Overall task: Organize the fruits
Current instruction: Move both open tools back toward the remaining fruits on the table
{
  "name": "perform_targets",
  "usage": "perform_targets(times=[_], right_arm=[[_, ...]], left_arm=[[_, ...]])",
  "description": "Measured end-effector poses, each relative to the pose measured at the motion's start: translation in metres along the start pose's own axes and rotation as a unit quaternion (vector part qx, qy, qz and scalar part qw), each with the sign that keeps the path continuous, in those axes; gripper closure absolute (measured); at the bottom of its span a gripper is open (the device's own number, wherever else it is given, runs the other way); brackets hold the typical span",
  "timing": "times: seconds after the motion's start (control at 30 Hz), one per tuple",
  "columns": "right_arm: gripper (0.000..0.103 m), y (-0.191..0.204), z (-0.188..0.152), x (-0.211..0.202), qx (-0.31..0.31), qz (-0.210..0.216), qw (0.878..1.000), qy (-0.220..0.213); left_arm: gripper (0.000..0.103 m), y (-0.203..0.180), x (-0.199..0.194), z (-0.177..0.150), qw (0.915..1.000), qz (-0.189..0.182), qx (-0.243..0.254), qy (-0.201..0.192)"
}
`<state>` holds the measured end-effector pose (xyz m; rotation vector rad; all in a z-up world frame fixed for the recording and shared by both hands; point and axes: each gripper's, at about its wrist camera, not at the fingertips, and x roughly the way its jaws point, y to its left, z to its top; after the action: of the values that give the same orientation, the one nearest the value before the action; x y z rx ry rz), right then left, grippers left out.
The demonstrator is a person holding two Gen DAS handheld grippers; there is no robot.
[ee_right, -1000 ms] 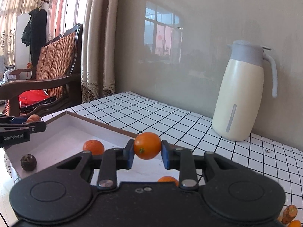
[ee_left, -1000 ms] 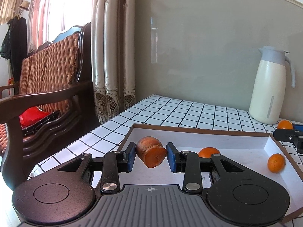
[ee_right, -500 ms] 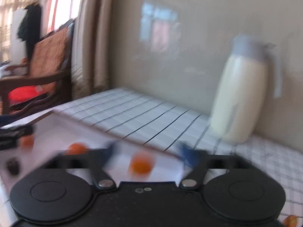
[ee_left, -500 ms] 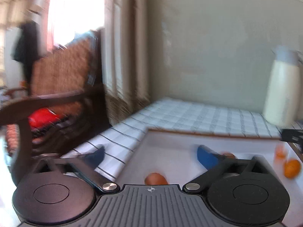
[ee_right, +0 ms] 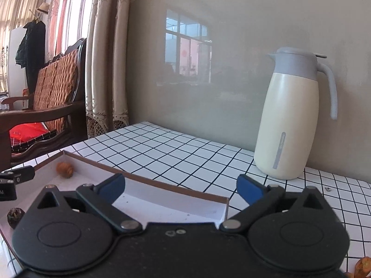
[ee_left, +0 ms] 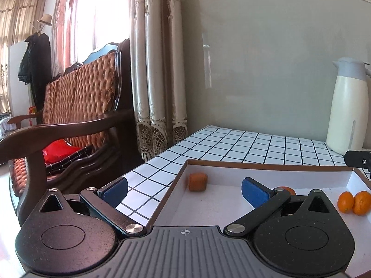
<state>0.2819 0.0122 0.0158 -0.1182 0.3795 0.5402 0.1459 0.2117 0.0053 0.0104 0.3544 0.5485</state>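
Observation:
A shallow white tray with a brown rim (ee_left: 231,163) (ee_right: 162,183) lies on the checked table. My left gripper (ee_left: 184,188) stands wide open over its left part, nothing between the blue pads. A brown-orange carrot chunk (ee_left: 197,181) (ee_right: 65,169) rests in the tray's far left corner. Two small oranges (ee_left: 353,202) sit together at the tray's right, and a third (ee_left: 284,189) peeks from behind the right finger. My right gripper (ee_right: 180,188) is also wide open and empty above the tray's right end. A dark wrinkled fruit (ee_right: 14,216) lies at the tray's near left.
A cream thermos jug with a grey lid (ee_right: 292,115) (ee_left: 347,106) stands at the back of the table by the wall. Carrot pieces (ee_right: 361,266) lie on the table at the right. A wooden wicker-backed bench (ee_left: 69,120) and curtains (ee_left: 157,69) are to the left.
Both grippers opened wide. The left let go of the carrot chunk, which now lies in the tray's far corner; the right released its orange into the tray.

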Motion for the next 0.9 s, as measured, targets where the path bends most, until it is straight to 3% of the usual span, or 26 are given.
perform_targets(times=[0.3,0.67,0.9], right_arm=[[0.006,0.001,0.001,-0.010,0.002,-0.001,1.000,-0.003],[0.008,0.002,-0.002,-0.066,-0.003,-0.014,0.999,-0.038],[0.009,-0.004,-0.017,-0.101,-0.015,-0.037,0.998,-0.041]], left_arm=[[0.000,-0.004,-0.010,0.002,0.9999,-0.008,0.001,-0.008],[0.000,-0.025,-0.059,0.007,0.9978,-0.041,0.011,-0.050],[0.000,-0.032,-0.092,0.006,0.9940,-0.088,-0.006,-0.066]])
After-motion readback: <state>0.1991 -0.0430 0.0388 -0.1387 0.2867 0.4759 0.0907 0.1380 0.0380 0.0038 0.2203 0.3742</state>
